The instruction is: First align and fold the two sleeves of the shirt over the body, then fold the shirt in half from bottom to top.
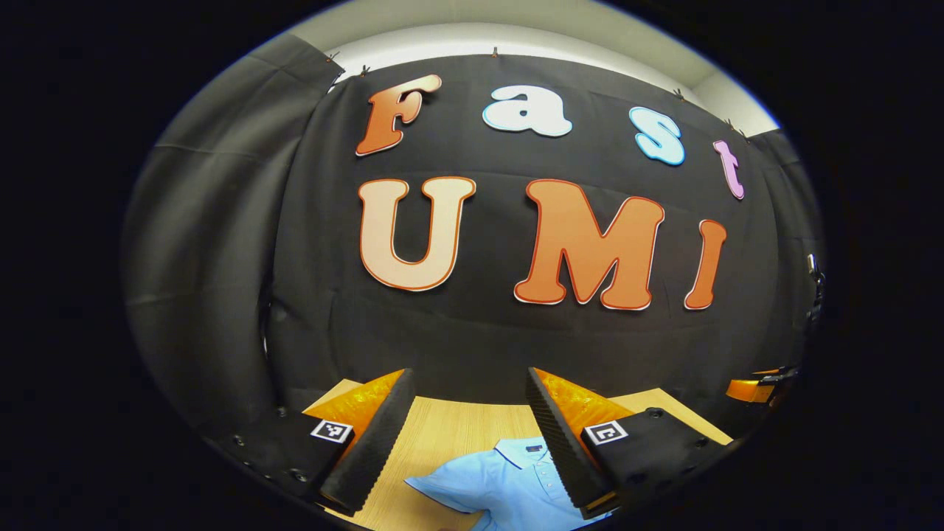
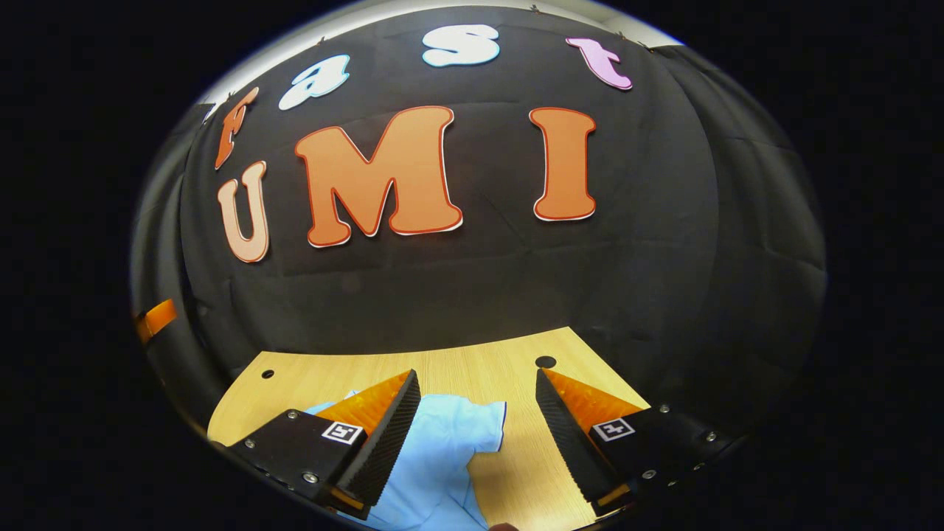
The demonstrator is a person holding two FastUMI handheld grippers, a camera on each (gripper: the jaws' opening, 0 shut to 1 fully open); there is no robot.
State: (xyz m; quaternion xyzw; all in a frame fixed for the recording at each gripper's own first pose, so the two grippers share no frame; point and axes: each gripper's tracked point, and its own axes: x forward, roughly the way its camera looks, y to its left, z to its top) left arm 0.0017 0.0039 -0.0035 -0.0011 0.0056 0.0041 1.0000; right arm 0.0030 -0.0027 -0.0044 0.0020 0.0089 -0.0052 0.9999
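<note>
Above the table (image 2: 516, 369), our tools (image 1: 467, 435) (image 2: 478, 435) gaped empty over the shirt (image 2: 435, 457); sleeve-folding awaited, needing a sleeve pinch.

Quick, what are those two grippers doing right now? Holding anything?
Left gripper: open, holding nothing, above the shirt.
Right gripper: open, holding nothing, above the shirt's sleeve.

The shirt (image 1: 509, 483) lies flat on the table (image 1: 457, 428), which stands before the booth's cloth wall (image 1: 472, 332). In the left gripper view its collar (image 1: 525, 447) points toward that wall. In the right gripper view a sleeve (image 2: 461, 428) spreads between the right gripper's (image 2: 478, 424) parted fingers, with a hole in the table (image 2: 545, 361) behind it.
</note>
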